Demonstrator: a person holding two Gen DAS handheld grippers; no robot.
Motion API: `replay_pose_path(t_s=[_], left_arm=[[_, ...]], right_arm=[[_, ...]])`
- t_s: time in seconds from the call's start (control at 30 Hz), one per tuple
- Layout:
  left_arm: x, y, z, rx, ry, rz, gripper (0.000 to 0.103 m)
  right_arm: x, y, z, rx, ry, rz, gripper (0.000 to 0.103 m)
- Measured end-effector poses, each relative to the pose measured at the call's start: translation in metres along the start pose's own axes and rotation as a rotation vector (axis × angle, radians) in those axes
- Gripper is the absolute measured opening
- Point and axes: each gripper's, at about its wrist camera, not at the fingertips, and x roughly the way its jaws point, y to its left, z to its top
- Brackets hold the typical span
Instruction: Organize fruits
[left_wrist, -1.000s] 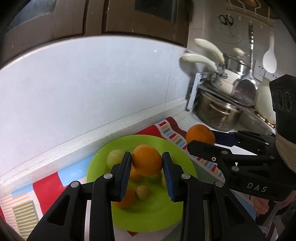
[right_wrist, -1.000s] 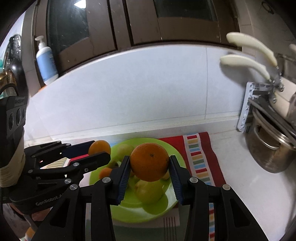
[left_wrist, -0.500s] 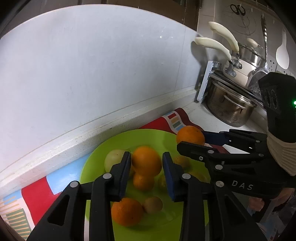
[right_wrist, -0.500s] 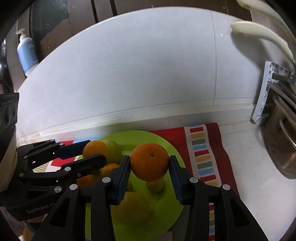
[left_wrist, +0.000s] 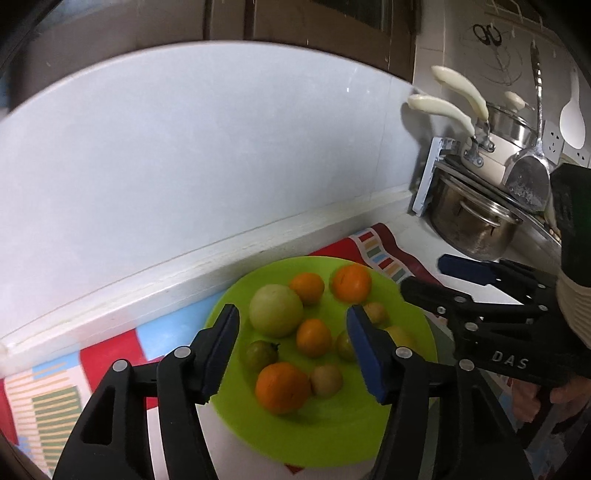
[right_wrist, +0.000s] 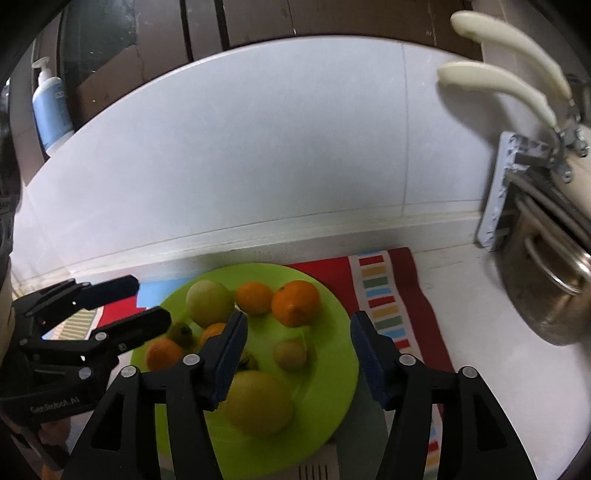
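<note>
A lime green plate (left_wrist: 332, 435) (right_wrist: 332, 369) holds several fruits: oranges such as one at the far right (left_wrist: 351, 282) (right_wrist: 295, 302), one near the front (left_wrist: 282, 387), and pale green fruits (left_wrist: 275, 311) (right_wrist: 208, 301) (right_wrist: 258, 402). My left gripper (left_wrist: 291, 349) is open and empty, hovering over the plate; it shows at the left in the right wrist view (right_wrist: 110, 306). My right gripper (right_wrist: 297, 356) is open and empty above the plate; it shows at the right in the left wrist view (left_wrist: 443, 277).
The plate sits on a striped cloth (right_wrist: 384, 295) on a white counter against a white wall. A steel pot (left_wrist: 472, 225) (right_wrist: 546, 291) and pans with cream handles (left_wrist: 443, 107) stand at the right. A blue soap bottle (right_wrist: 50, 107) stands at the far left.
Both grippers opened and let go of their oranges, which now lie on the plate. Both grippers have pulled back a little from the plate.
</note>
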Motion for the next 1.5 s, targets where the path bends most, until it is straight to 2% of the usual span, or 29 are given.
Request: replay_pose_path(t_s=[0.4,0.9,1.13,1.23,1.5], left_arm=[[-0.073,-0.002,-0.017,0.003,-0.067,0.100,0.079],[-0.159,-0.013,-0.058,0.014,-0.120,0.157,0.092],[-0.203,-0.012,-0.079,0.057,-0.156,0.185,0.102],[-0.220,-0.011,-0.088,0.072,-0.180,0.200,0.103],[-0.257,-0.010,-0.113,0.093,-0.173,0.149,0.103]], right_arm=[[-0.078,0.026,-0.014,-0.012,-0.090,-0.081,0.075],[-0.157,0.060,-0.055,-0.014,-0.108,-0.110,0.083],[-0.191,0.083,-0.076,-0.003,-0.129,-0.131,0.085],[-0.208,0.095,-0.084,0.004,-0.147,-0.153,0.087],[-0.248,0.120,-0.113,0.058,-0.178,-0.201,0.088]])
